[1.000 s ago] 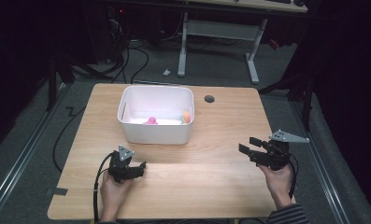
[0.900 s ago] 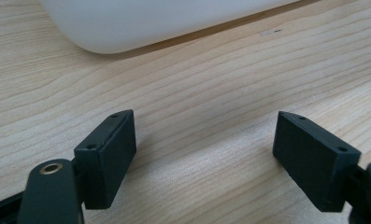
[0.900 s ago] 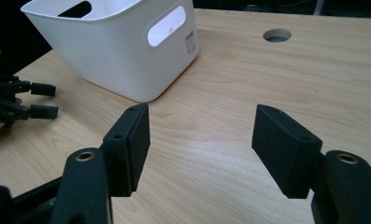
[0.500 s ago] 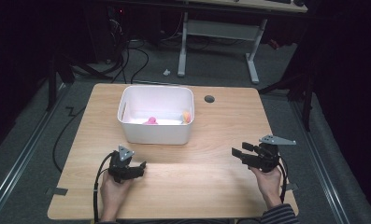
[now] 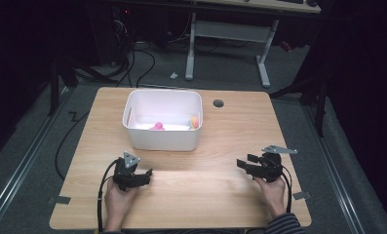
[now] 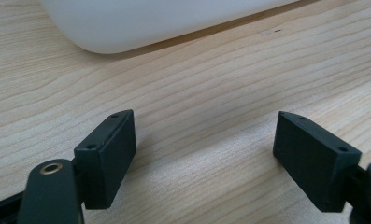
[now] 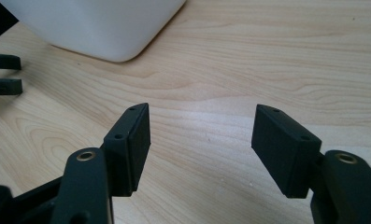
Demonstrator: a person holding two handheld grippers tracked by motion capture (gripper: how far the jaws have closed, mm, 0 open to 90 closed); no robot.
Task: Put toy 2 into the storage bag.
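Note:
My left gripper (image 5: 148,173) rests low on the wooden table (image 5: 196,195) at the front left, held by a hand. Its jaws stand open over bare wood (image 6: 204,135), with nothing between them. My right gripper (image 5: 244,164) is at the front right, pointing left, with its jaws apart over bare wood (image 7: 202,135) and empty. A white bin (image 5: 162,139) stands at the middle back. In it lie a pink thing (image 5: 157,126) and an orange thing (image 5: 195,121). The bin's rounded wall fills the top of the left gripper view (image 6: 150,23) and the right gripper view (image 7: 99,23).
A round cable hole (image 5: 218,103) lies in the table to the right of the bin. The left gripper's jaw tips (image 7: 3,74) show at the left edge of the right gripper view. Dark floor, cables and another table's legs (image 5: 261,63) lie beyond the far edge.
The right gripper has come down toward the table and shifted a little left and nearer the front. The left gripper and the bin have stayed put.

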